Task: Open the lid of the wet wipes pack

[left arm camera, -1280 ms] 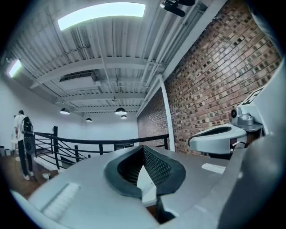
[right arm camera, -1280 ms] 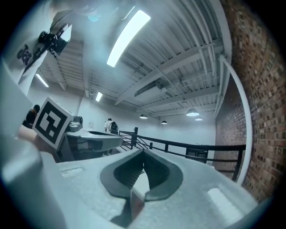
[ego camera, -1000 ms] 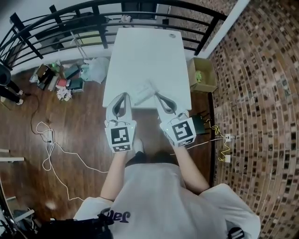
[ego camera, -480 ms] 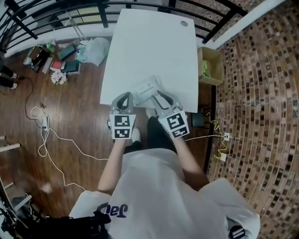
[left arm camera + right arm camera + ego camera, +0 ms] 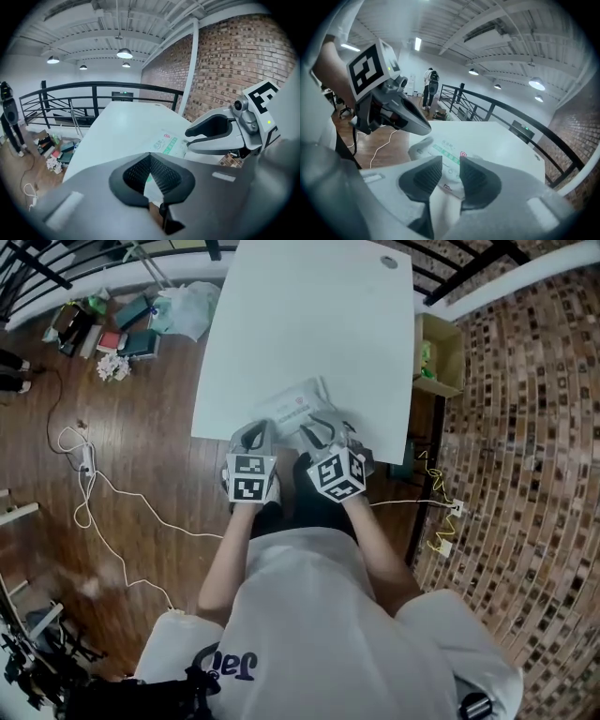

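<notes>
In the head view, the wet wipes pack (image 5: 295,409) lies on the white table (image 5: 309,315), close to its near edge. The left gripper (image 5: 255,434) is just at the pack's near left side and the right gripper (image 5: 325,430) at its near right side. We judge the pack to be light and soft: a thin film bag that dents easily and probably slides on the smooth table. One gripper should therefore press the body down, while the other takes the stiffer lid at its free edge. In the left gripper view, the tips of this gripper's pads (image 5: 159,174) are together and hold nothing. The pack shows beyond them, white with a green stripe and a small red mark, and the right gripper is over its right part. In the right gripper view, the jaws stand apart and have just been opening. Nothing is between them, and the pack lies flat just beyond them on the table. We cannot make out the lid clearly in any view, so its free edge must be found first.
</notes>
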Demonstrator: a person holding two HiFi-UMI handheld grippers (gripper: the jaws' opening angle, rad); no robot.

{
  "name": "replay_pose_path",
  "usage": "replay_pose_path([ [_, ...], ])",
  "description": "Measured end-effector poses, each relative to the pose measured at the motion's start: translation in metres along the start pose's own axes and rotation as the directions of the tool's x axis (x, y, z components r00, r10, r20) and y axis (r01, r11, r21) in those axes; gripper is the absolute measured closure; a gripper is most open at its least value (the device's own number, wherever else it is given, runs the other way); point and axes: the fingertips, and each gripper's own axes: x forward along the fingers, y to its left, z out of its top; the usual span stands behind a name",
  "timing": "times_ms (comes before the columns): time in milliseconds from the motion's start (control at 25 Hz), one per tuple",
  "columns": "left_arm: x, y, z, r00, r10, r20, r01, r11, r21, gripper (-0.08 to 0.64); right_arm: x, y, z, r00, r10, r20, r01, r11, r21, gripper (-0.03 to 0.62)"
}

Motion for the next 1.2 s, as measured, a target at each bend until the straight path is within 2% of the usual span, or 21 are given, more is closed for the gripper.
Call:
replay_pose_path([
  [200,0.013,0.0,-0.013,0.999,0.017,-0.052,-0.017,1.0,-0.014,0.543,0.023,0.011,-0.01,0.999,0.032,-0.044,-0.038,0.989,-0.142,0.488],
  [440,0.02,-0.002,-0.021,0.997,0.022,-0.074,-0.025,0.999,-0.033,0.543,0.034,0.016,-0.015,0.996,0.024,-0.085,-0.048,0.958,-0.284,0.494],
  [600,0.021,-0.002,-0.023,0.996,0.024,-0.083,-0.028,0.999,-0.045,0.543,0.034,0.018,-0.015,0.994,0.042,-0.099,-0.072,0.944,-0.321,0.513],
  [760,0.023,-0.002,-0.024,0.996,0.036,-0.083,-0.041,0.998,-0.054,0.543,0.031,0.019,-0.014,0.993,0.061,-0.104,-0.095,0.928,-0.361,0.564],
  [1040,0.026,0.007,-0.018,0.996,0.054,-0.067,-0.06,0.995,-0.079,0.543,0.03,0.016,-0.006,0.993,0.073,-0.096,-0.106,0.908,-0.405,0.59],
  [1200,0.031,0.011,-0.012,0.997,0.064,-0.037,-0.066,0.996,-0.06,0.543,0.033,0.01,-0.003,0.993,0.064,-0.096,-0.099,0.896,-0.433,0.601],
])
